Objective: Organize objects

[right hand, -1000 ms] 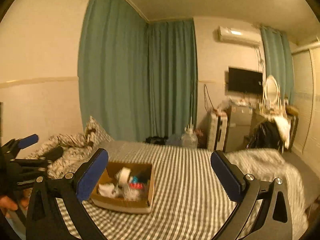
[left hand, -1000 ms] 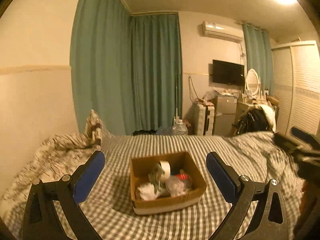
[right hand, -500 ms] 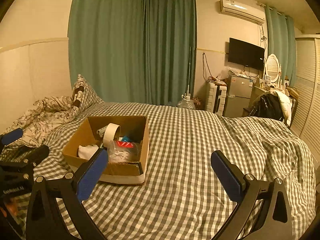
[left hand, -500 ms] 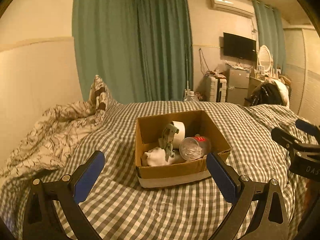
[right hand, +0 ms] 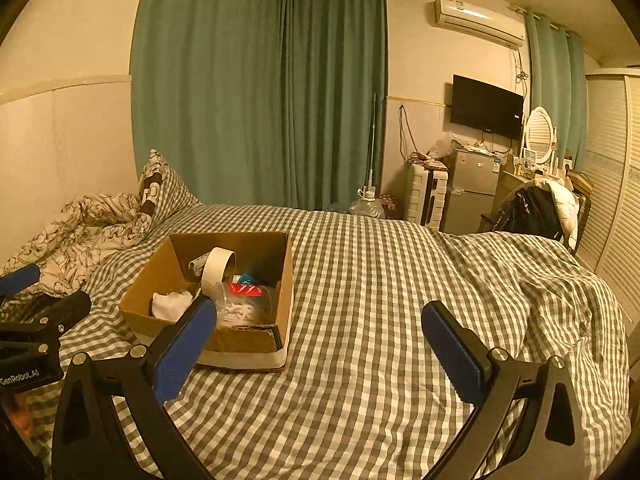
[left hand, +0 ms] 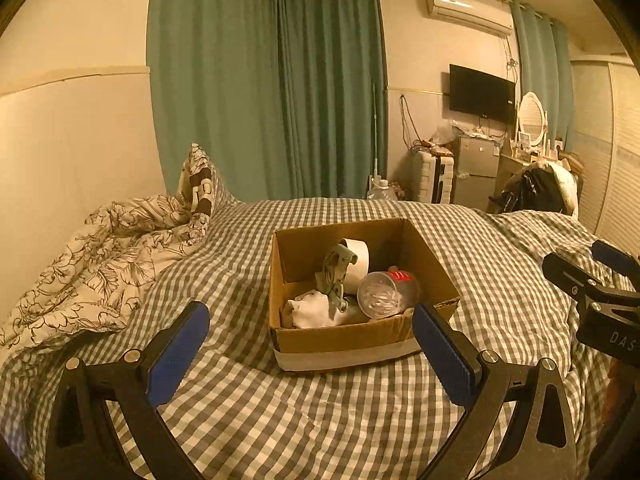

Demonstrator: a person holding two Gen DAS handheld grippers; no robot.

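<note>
An open cardboard box [left hand: 352,338] sits on the checked bed cover [left hand: 280,420]; it also shows in the right wrist view [right hand: 168,256]. Inside lie a white tape roll [left hand: 358,258], a grey tape dispenser [left hand: 334,274], a clear plastic cup with a red label [left hand: 386,292] and a white cloth [left hand: 310,312]. My left gripper [left hand: 310,354] is open and empty, just in front of the box. My right gripper [right hand: 320,346] is open and empty, to the right of the box above bare cover.
A crumpled floral duvet [left hand: 96,264] and a pillow [left hand: 200,184] lie at the left by the wall. Green curtains [left hand: 272,92], a suitcase [left hand: 434,178], a small fridge [left hand: 476,168] and a chair with dark clothes [left hand: 532,192] stand beyond the bed.
Both views have tilted down and come closer to the bed, so the box looks larger and nearer. Both grippers stay open and empty.
</note>
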